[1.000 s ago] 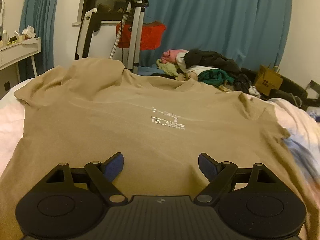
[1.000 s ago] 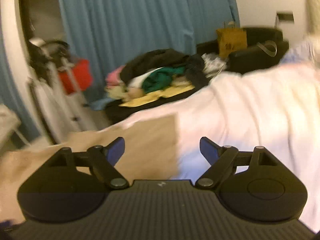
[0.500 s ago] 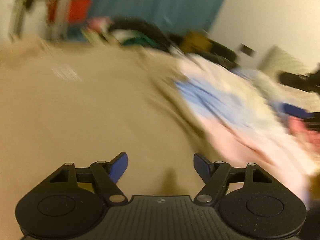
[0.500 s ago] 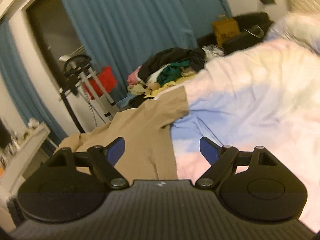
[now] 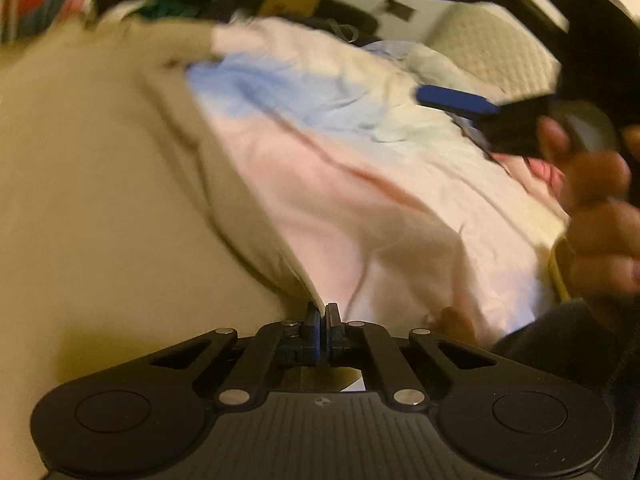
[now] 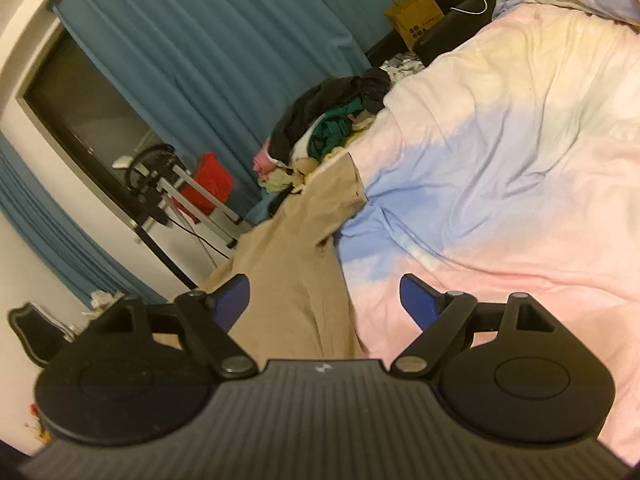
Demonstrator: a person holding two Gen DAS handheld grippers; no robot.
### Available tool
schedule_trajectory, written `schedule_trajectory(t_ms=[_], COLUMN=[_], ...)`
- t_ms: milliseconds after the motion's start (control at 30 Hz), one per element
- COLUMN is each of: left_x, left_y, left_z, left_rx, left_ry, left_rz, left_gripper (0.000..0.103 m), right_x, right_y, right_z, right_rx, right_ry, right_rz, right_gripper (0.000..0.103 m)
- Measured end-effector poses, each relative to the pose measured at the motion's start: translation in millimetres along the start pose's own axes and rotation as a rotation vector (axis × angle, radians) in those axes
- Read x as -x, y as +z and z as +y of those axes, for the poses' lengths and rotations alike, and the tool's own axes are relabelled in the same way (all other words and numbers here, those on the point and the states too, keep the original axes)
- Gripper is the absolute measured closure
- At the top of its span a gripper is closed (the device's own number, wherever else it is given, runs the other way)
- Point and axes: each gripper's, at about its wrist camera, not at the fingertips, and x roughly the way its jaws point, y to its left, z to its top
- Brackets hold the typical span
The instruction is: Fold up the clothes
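A tan T-shirt [image 5: 100, 184] lies spread on the bed; it also shows in the right wrist view [image 6: 296, 264]. My left gripper [image 5: 321, 320] is shut at the shirt's right hem edge, with the fabric edge running into its closed tips. My right gripper [image 6: 324, 300] is open and empty, above the shirt's right side seam and the duvet. The right gripper's blue finger [image 5: 456, 102] and the hand holding it show in the left wrist view at the right. The left view is blurred.
The bed has a pastel pink, blue and yellow duvet [image 6: 500, 152]. A pile of clothes [image 6: 328, 128] sits past the shirt's far end. A red item on a stand [image 6: 208, 184], teal curtains [image 6: 224, 48] and a brown paper bag [image 6: 416, 20] lie beyond.
My left gripper swung right to the shirt's right hem edge and shut there. My right gripper tilted and moved over the shirt's right side, staying open.
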Motion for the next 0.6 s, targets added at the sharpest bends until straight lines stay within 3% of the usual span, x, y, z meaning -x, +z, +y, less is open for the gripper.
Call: schedule_trajectory(t_ms=[100,167,233,333,400,433,467,600], left_x=[-12,-27,-40,-39,-28,-23,-16,28], left_y=[3,1,-2,-2,1,2,4,19], left_z=[-22,-20,-14,-10,-3,0,3,17], left_rx=[-0.04,-0.008,0.021,0.024,0.061,0.082,0.1,0.11], left_ry=[0.03,0.041,0.049,0.03,0.022,0.021,0.024,0.081], left_rz=[0.025,0.065,0.102,0.095,0.088,0.085,0.076,-0.03], left_gripper=[0.101,0.101,0.101,0.096,0.077,0.054,0.039,0.027], right_x=[10,11,7,1,1,1,2,4], right_y=[9,13,13,11,10,9,9,4], right_z=[-6,-10,-13,-15,-11,-9,-6,4], right_rx=[-0.002,0.002,-0.005,-0.004,0.02,0.032,0.041,0.079], right_ry=[-0.01,-0.024,-0.008,0.021,0.034,0.041,0.052,0.09], right_rz=[-0.062,-0.073,-0.05,-0.004,0.004,0.003,-0.002,-0.019], right_gripper=[0.019,0.017,0.017,0.017,0.017,0.017,0.017,0.017])
